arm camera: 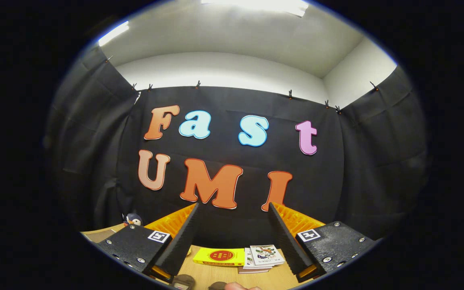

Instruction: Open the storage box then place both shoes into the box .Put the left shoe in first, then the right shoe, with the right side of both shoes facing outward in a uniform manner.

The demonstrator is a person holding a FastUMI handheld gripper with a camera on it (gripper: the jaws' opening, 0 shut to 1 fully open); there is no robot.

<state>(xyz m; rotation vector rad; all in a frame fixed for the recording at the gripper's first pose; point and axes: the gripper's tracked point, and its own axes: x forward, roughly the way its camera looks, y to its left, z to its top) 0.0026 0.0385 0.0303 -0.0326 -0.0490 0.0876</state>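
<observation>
The gripper's fisheye camera looks forward, level, along its parted jaws (held low over the tabletop (pixel 216 276)) toward the booth's cloth wall (pixel 361 169).

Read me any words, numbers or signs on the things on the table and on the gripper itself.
Yellow box, beyond the fingers: print on a round red emblem, too small to read.
Stack of booklets beside it: a line of print, too blurred to read.
Gripper, fingers open on nothing: square black-and-white markers, a pattern, no words.
</observation>
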